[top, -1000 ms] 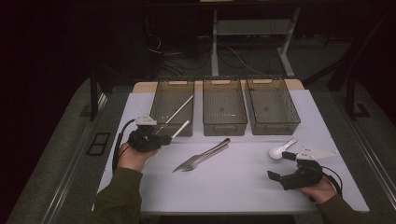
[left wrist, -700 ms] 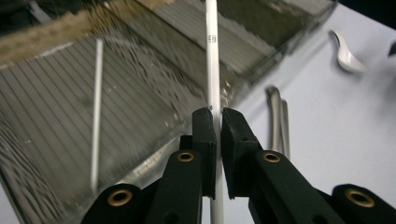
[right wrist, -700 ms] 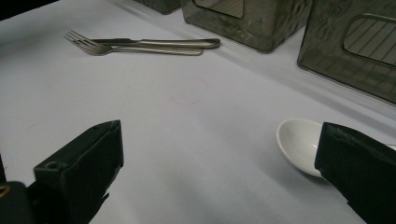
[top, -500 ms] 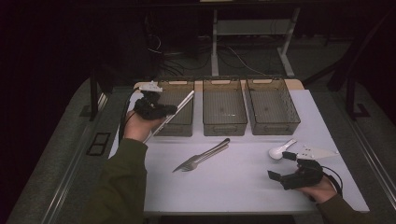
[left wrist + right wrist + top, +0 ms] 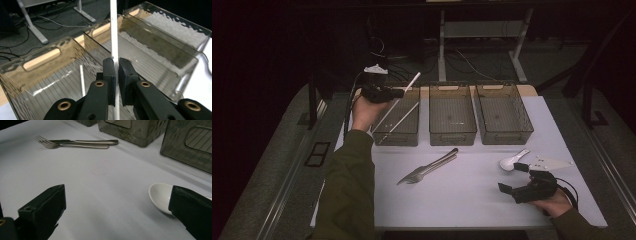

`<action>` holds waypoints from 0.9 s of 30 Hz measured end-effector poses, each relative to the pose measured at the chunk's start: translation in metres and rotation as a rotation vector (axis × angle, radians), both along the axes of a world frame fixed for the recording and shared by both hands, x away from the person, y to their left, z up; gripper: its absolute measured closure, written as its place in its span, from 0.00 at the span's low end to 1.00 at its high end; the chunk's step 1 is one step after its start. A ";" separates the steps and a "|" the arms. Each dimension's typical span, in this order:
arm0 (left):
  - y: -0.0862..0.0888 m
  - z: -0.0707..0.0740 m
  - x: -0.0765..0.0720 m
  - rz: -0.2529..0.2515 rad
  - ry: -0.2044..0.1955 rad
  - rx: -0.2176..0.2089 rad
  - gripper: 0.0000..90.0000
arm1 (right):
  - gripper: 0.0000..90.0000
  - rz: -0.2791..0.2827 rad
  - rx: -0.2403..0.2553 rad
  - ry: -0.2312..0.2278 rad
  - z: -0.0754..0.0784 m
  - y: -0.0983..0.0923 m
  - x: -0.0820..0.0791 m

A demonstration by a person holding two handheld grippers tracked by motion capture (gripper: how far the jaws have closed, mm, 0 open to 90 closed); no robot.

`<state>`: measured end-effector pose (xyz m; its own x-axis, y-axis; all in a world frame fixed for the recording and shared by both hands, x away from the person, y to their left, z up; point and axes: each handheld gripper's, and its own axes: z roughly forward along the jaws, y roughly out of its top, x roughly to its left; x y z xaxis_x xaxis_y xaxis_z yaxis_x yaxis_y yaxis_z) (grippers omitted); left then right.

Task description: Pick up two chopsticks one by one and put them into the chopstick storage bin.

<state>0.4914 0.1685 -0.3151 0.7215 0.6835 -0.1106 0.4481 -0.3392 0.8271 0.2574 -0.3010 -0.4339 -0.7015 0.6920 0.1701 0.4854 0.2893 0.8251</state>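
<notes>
Step in hand: binning; left gripper (image 5: 404, 92) pinching white chopstick (image 5: 114, 37) above the ten-o'clock bin (image 5: 398, 137), right gripper (image 5: 117, 212) spread; next, lower and release.

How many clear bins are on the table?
3, in a row at the table's far side: the left bin, with a white stick lying inside, the middle bin and the right bin. None seems hidden.

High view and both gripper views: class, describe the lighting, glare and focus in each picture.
High view: dim, surroundings almost black, only the white table top catches light. Left gripper view: bright, glare streaks on the ribbed left bin, white stick sharp. Right gripper view: even light, near jaws soft, forks clear.
</notes>
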 end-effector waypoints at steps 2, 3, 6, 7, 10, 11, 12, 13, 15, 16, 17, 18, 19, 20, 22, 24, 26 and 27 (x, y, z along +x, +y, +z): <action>0.001 -0.003 0.006 0.006 -0.005 0.000 0.93 | 0.01 0.001 0.001 -0.001 0.000 0.000 0.000; 0.001 -0.004 0.008 0.013 -0.007 0.001 0.93 | 0.01 0.000 0.003 0.000 0.000 -0.001 0.000; 0.003 -0.011 0.014 0.030 -0.011 -0.005 0.93 | 0.01 0.001 0.005 0.000 0.000 -0.001 0.000; 0.003 -0.014 0.015 0.032 -0.007 -0.005 0.93 | 0.01 0.002 0.008 0.002 0.000 -0.001 0.001; 0.001 -0.023 0.017 0.035 0.009 0.003 0.93 | 0.01 0.004 0.006 0.003 0.000 -0.001 0.001; 0.000 -0.026 0.016 0.033 0.012 0.015 0.93 | 0.01 0.005 0.006 0.002 0.000 -0.001 0.001; -0.002 -0.029 0.016 0.040 0.014 0.013 0.93 | 0.01 0.004 0.006 0.001 0.000 -0.001 0.000; -0.003 -0.033 0.016 0.042 0.017 0.015 0.93 | 0.01 0.003 0.005 0.001 0.000 -0.001 0.000; -0.003 -0.039 0.015 0.050 0.022 0.015 0.93 | 0.01 0.003 0.005 -0.001 0.000 -0.001 0.000; -0.003 -0.043 0.015 0.053 0.033 0.022 0.93 | 0.01 0.003 0.005 -0.003 0.000 -0.001 0.000; -0.003 -0.046 0.015 0.055 0.039 0.033 0.93 | 0.01 0.003 0.005 -0.001 0.001 -0.001 0.000; -0.002 -0.049 0.015 0.053 0.045 0.051 0.93 | 0.01 0.003 0.005 -0.002 0.001 -0.001 0.000; -0.002 -0.052 0.015 0.059 0.050 0.057 0.93 | 0.01 0.004 0.005 -0.002 0.001 -0.001 0.000; -0.001 -0.055 0.015 0.063 0.058 0.057 0.93 | 0.01 0.004 0.005 -0.002 0.000 -0.001 0.000; 0.001 -0.058 0.015 0.065 0.073 0.054 0.93 | 0.01 0.005 0.004 -0.004 0.000 -0.001 0.000; 0.002 -0.061 0.015 0.073 0.086 0.067 0.93 | 0.01 0.004 0.005 -0.001 0.000 -0.001 0.000; 0.002 -0.063 0.015 0.086 0.091 0.052 0.92 | 0.01 0.003 0.005 0.000 0.000 -0.001 0.000; 0.002 -0.063 0.015 0.088 0.094 0.066 0.92 | 0.01 0.003 0.004 0.001 0.000 -0.001 0.000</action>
